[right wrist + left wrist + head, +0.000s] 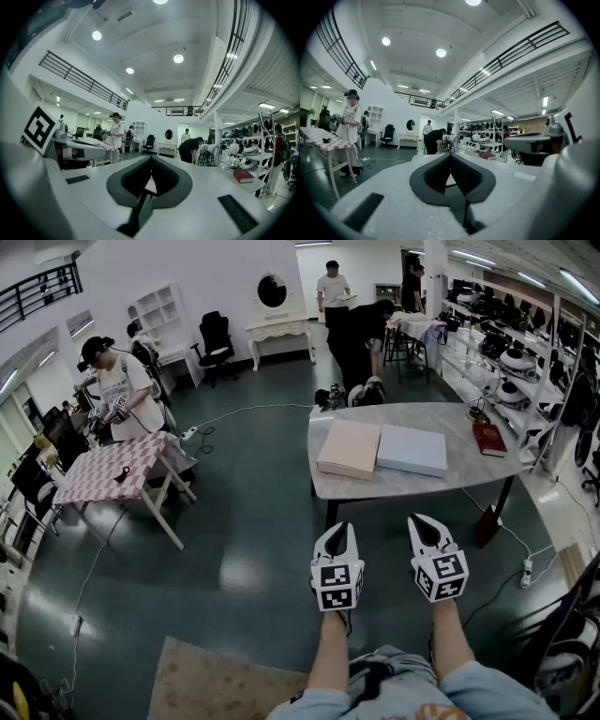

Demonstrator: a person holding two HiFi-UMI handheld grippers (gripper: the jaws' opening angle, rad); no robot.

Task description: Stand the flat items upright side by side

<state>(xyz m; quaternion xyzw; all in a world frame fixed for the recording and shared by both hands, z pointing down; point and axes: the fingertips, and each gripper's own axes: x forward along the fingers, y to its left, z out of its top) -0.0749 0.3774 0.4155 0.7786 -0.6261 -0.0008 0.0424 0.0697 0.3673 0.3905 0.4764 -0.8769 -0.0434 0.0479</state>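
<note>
Starting on the left: the left gripper (340,529) is held level with its jaws pressed together and nothing between them. It is short of the table (412,486) and well apart from everything on it. Straight ahead of it, across the near edge, the pink box (349,448) lies flat, its long axis running away from the person with a slight lean. So the left gripper is the nearer one for that box, and it faces a short end.

Next over, the grey box (412,450) is flat too, but turned the other way, its long axis running across the table. It sits just beside the pink box; from up here I can't say whether their edges actually touch.

Now the right gripper (419,521): level, jaws together as well, empty, and lined up almost dead ahead with that grey box, facing its long side. By my reading the jaws need to part before either box can be taken by an edge.

Far right, a red book (489,438) lies flat near the table's right end, off to the right of both grippers and closer to the right one.
</note>
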